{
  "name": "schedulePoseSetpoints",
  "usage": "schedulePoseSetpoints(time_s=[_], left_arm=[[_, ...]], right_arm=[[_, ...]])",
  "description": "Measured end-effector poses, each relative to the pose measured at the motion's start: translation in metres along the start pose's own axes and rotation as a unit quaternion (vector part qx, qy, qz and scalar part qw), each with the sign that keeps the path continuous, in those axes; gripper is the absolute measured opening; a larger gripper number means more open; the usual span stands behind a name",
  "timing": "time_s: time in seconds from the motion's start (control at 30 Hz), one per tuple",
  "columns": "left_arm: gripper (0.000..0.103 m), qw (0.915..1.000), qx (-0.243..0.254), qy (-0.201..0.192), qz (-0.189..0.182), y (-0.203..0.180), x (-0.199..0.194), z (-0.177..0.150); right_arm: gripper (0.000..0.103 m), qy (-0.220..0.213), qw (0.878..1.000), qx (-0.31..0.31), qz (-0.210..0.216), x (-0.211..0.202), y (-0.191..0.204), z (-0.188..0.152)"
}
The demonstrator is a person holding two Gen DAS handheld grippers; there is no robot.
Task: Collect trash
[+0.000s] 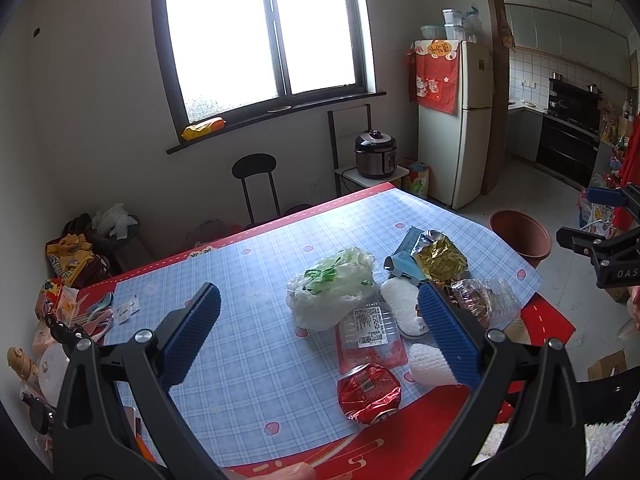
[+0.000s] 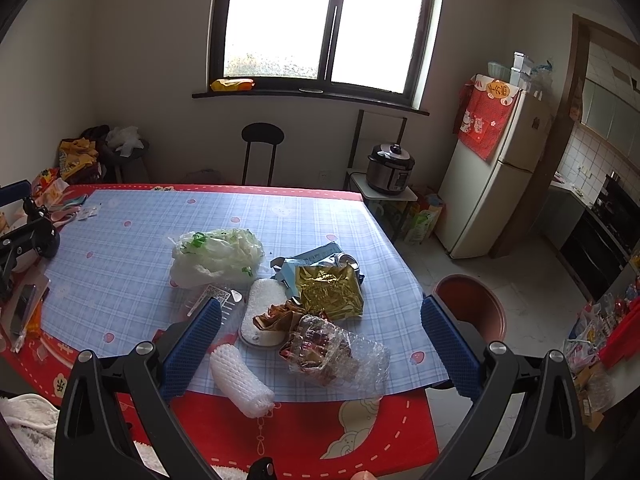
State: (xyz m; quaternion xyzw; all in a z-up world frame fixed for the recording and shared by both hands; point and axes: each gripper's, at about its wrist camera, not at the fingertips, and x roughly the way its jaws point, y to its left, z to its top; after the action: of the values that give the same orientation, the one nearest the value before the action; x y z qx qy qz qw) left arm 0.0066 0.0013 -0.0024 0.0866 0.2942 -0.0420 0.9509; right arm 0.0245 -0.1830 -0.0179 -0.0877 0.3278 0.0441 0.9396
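Observation:
Trash lies in a heap on the blue checked tablecloth [image 1: 248,360]. It holds a crushed red can [image 1: 368,392], a white plastic bag [image 1: 332,288] [image 2: 216,252], a gold foil wrapper [image 1: 440,260] [image 2: 330,286], a clear plastic tray with a label [image 1: 370,332], a white foam net [image 2: 240,380] [image 1: 430,362] and a crumpled clear wrapper [image 2: 336,350]. My left gripper [image 1: 320,336] is open above the table, over the heap. My right gripper [image 2: 320,344] is open above the heap's near side. Both are empty.
A brown bucket [image 1: 520,236] [image 2: 474,304] stands on the floor off the table's right edge. A fridge [image 2: 496,172], a rice cooker [image 2: 390,168] and a black stool [image 2: 262,148] stand beyond the table. Snack packets [image 1: 60,304] clutter its left end.

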Motion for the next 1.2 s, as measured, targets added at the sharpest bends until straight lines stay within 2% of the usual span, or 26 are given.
schedulePoseSetpoints(time_s=[0.8, 1.2], left_arm=[[0.098, 0.9999, 0.007, 0.000, -0.011, -0.004, -0.007, 0.003], [0.098, 0.9986, -0.027, 0.027, -0.036, 0.005, 0.007, 0.004]], right_arm=[[0.099, -0.002, 1.000, 0.016, -0.008, -0.010, -0.008, -0.006], [0.099, 0.013, 1.000, 0.017, -0.008, -0.005, -0.010, -0.004]])
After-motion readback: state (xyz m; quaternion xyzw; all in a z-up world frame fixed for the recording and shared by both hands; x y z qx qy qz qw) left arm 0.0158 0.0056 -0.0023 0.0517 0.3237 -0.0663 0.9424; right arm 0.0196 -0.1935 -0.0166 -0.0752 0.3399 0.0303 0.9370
